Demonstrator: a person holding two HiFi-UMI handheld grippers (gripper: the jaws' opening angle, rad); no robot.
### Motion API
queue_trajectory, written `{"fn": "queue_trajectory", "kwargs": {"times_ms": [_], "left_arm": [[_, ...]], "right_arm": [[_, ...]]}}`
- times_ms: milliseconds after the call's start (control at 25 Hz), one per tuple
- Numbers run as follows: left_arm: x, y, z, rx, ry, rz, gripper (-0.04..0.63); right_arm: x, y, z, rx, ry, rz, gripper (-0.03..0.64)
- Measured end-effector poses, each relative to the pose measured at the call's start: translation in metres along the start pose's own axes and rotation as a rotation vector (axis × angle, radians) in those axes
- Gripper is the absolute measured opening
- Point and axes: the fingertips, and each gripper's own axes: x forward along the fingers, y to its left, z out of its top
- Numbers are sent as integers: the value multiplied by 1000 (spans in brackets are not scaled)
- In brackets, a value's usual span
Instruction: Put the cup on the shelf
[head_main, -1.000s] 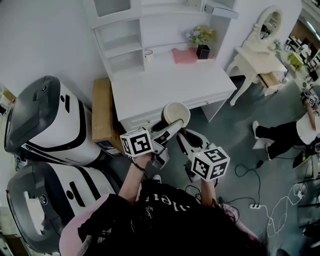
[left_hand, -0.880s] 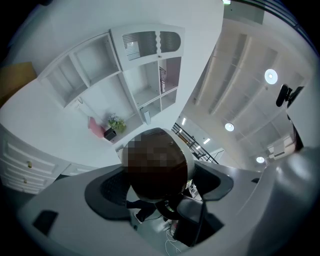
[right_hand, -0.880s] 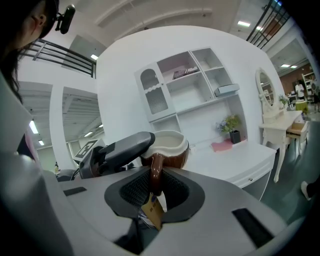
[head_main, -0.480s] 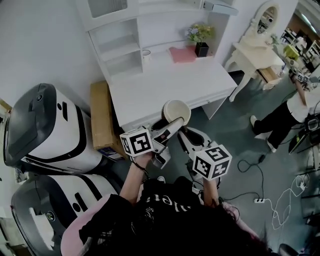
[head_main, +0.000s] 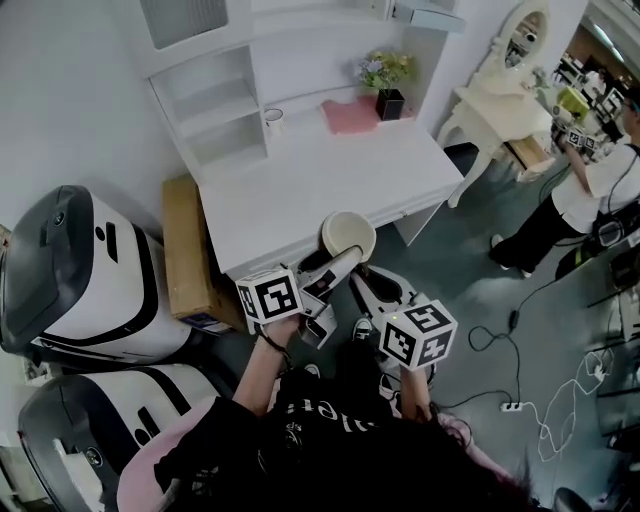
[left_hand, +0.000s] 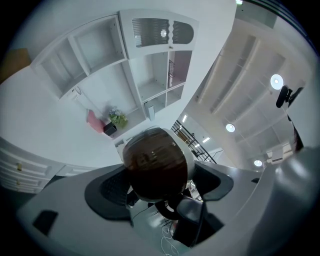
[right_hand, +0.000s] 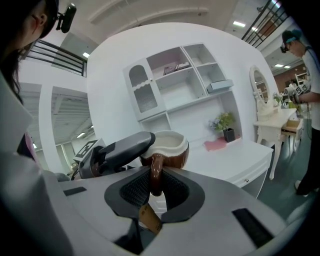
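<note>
Hanging in the air just over the near edge of the white tabletop (head_main: 320, 175), the brown, cream-lined cup (head_main: 348, 235) is gripped by both tools. The left tool (head_main: 342, 260) clamps its body, and the right tool (head_main: 362, 280) is closed on its handle. Farther off, a pink cloth (head_main: 350, 115) and a potted plant (head_main: 385, 85) sit below the shelf (head_main: 215, 105).

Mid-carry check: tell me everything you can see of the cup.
The cup is glossy brown outside, cream inside, ceramic-looking, with a brown loop handle. It is held upright, mouth up and seemingly empty, in the air by the white desk's front edge. The left tongs clamp its body; the right tongs pinch the handle.
</note>
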Motion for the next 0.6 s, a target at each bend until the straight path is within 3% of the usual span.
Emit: {"fn": "queue_trajectory", "kwargs": {"times_ms": [600], "left_arm": [[174, 48, 45, -4, -86, 64, 385]], "right_arm": [[44, -166, 82, -45, 43, 99, 80]]}}
